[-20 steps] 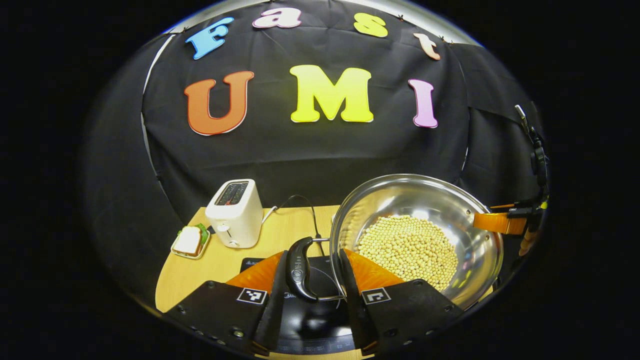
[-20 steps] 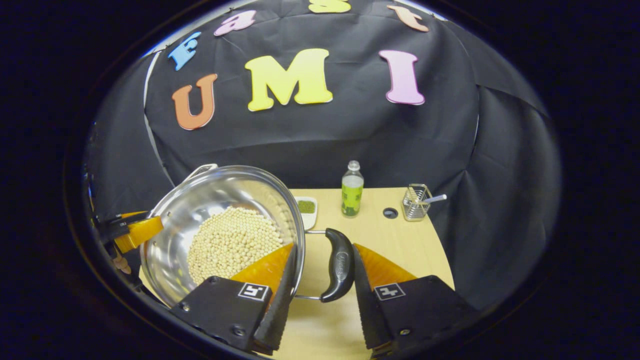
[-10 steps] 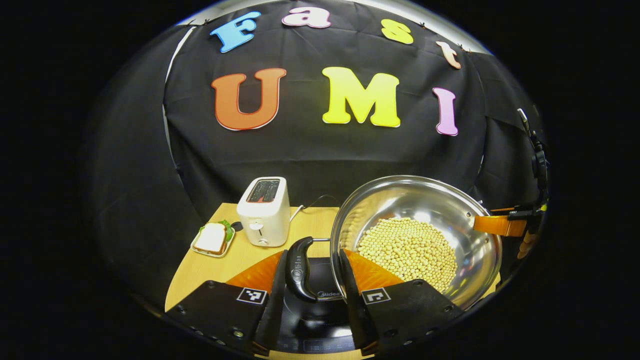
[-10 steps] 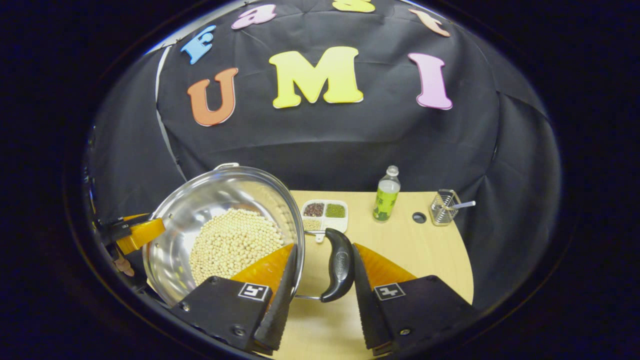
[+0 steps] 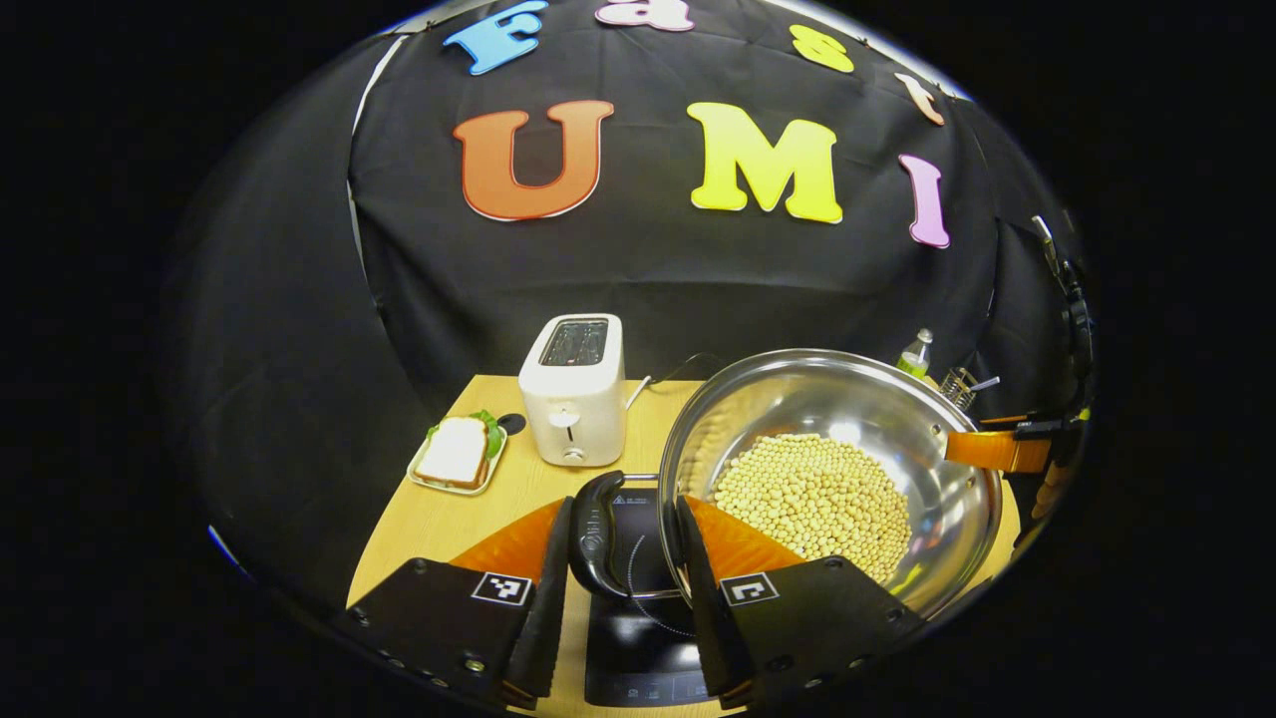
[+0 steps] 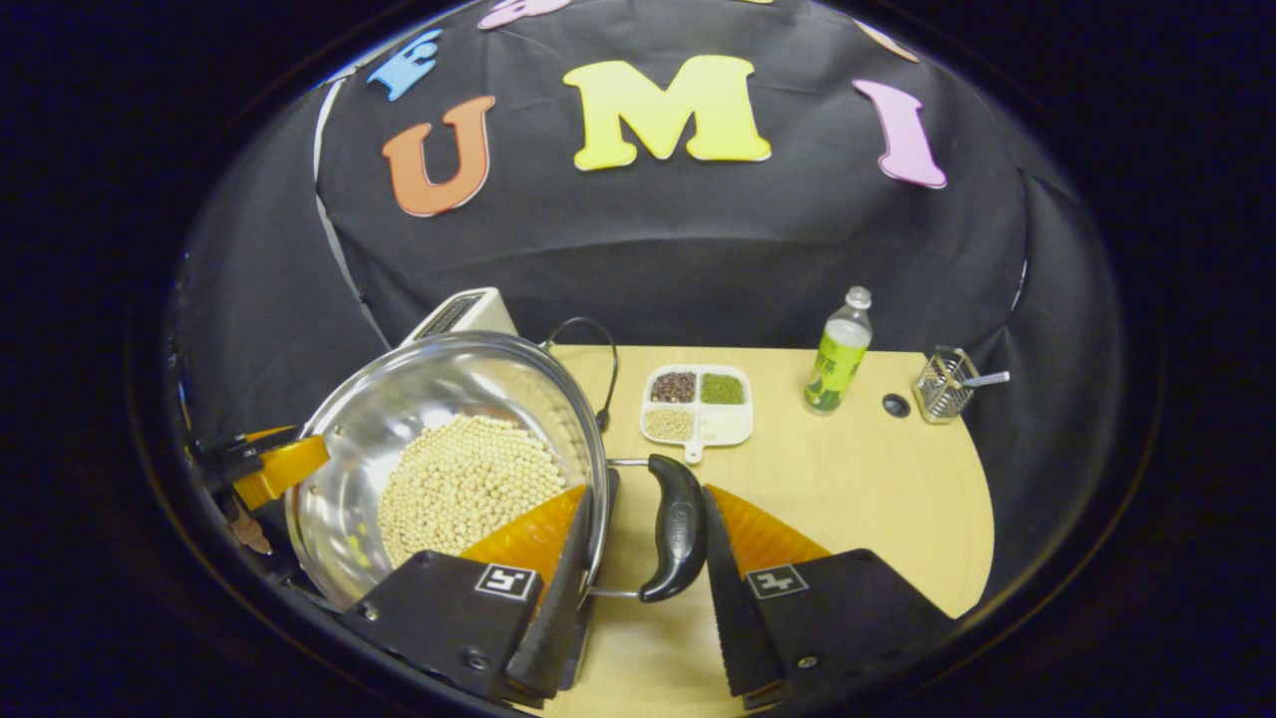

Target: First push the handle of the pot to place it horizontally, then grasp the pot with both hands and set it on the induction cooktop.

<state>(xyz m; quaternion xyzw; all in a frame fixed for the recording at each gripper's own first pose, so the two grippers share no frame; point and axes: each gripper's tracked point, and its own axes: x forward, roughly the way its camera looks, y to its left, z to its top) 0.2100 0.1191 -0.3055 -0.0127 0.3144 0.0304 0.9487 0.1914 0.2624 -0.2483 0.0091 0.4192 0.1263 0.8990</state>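
In the left gripper view the left tongs (image 5: 618,558) sit at the bottom centre, their two fingers bracketing the pot's black left handle (image 5: 596,535). One finger lies against the handle's outer side; the other stands at the pot's rim, so whether both press on the handle cannot be told. The steel pot (image 5: 827,404) fills the lower right of that frame, held above the desk (image 5: 449,519), with a heap of pale soybeans (image 5: 812,499) in its bottom. Under the handle, at bottom centre, lies the black induction cooktop (image 5: 638,638) — the pot hangs partly over it and has not been set down. At the right edge of the frame the other tongs' orange finger reaches the pot's far rim.

A white toaster (image 5: 576,389) stands upright at centre left of the frame, and a sandwich on a small tray (image 5: 457,454) lies just left of it.

In the right gripper view the right tongs (image 6: 643,568) at bottom centre straddle the pot's black right handle (image 6: 676,527) in the same way — a slim gap shows on either side, so a firm pinch cannot be confirmed. The pot occupies the lower left. Farther back on the desk, toward the centre right, sit a divided dish of beans (image 6: 698,404), a green-labelled bottle (image 6: 835,354) and a wire holder (image 6: 942,384), well apart from the pot.
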